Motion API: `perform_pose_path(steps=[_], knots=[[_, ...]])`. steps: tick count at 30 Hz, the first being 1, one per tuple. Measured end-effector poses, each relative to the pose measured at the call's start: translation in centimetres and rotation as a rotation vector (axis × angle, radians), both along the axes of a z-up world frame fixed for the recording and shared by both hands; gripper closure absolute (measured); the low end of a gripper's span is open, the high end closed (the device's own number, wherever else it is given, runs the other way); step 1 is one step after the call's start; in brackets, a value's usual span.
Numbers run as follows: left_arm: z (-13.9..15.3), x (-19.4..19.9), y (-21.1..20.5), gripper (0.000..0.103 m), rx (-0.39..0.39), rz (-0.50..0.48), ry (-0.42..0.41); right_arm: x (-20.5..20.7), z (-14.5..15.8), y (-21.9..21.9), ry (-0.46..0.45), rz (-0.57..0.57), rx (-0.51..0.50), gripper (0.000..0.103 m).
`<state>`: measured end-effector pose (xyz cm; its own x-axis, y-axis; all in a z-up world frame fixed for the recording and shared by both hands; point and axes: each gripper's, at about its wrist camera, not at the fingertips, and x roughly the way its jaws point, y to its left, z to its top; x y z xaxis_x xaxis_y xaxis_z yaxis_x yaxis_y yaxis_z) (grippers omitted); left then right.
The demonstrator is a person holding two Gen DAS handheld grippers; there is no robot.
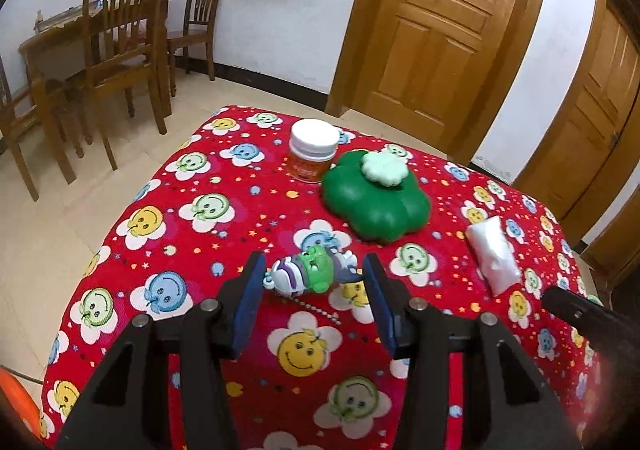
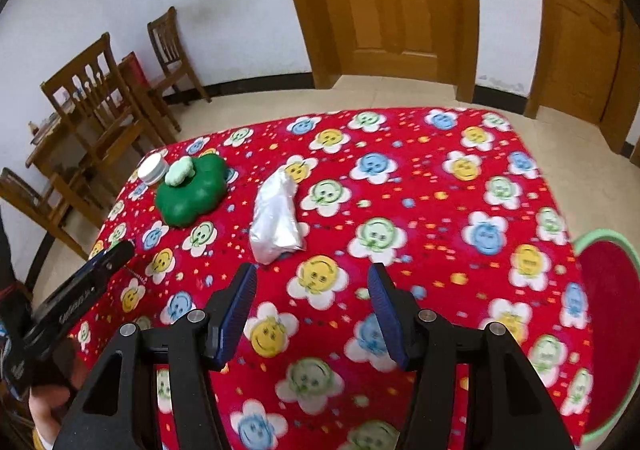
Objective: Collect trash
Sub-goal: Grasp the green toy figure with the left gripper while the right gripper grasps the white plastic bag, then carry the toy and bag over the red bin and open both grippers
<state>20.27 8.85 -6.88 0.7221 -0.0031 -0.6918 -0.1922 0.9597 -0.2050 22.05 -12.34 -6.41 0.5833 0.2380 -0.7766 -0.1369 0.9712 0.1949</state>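
Trash candidates are lying on the red smiley tablecloth [image 2: 460, 186]: a crumpled white wrapper [image 2: 276, 216] and a small green-and-purple toy figure [image 1: 310, 270]. The right gripper [image 2: 312, 290] is hovering with jaws apart and empty, the wrapper sitting just ahead and left of its left pad, long axis running away from the camera. The left gripper [image 1: 316, 278] is standing part open around the figure, pads seemingly not touching it, though this is hard to judge. For the wrapper, the right gripper is nearer.
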Motion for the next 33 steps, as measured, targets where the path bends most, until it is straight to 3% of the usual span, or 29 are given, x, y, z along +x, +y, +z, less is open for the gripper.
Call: perform_pose_path(steps=[17, 21, 33], knots=[[-0.9, 0.1, 0.6, 0.053, -0.012, 0.017, 0.016, 3.6, -3.1, 3.8, -0.035, 0.012, -0.014, 0.045], [-0.9, 0.0, 0.6, 0.053, -0.010, 0.015, 0.015, 3.6, -3.7, 4.0, -0.039, 0.004, -0.041, 0.067], [-0.8, 0.0, 0.3, 0.053, -0.004, 0.014, 0.006, 1.8, -2.5, 2.3, -0.056, -0.006, 0.023, 0.070]])
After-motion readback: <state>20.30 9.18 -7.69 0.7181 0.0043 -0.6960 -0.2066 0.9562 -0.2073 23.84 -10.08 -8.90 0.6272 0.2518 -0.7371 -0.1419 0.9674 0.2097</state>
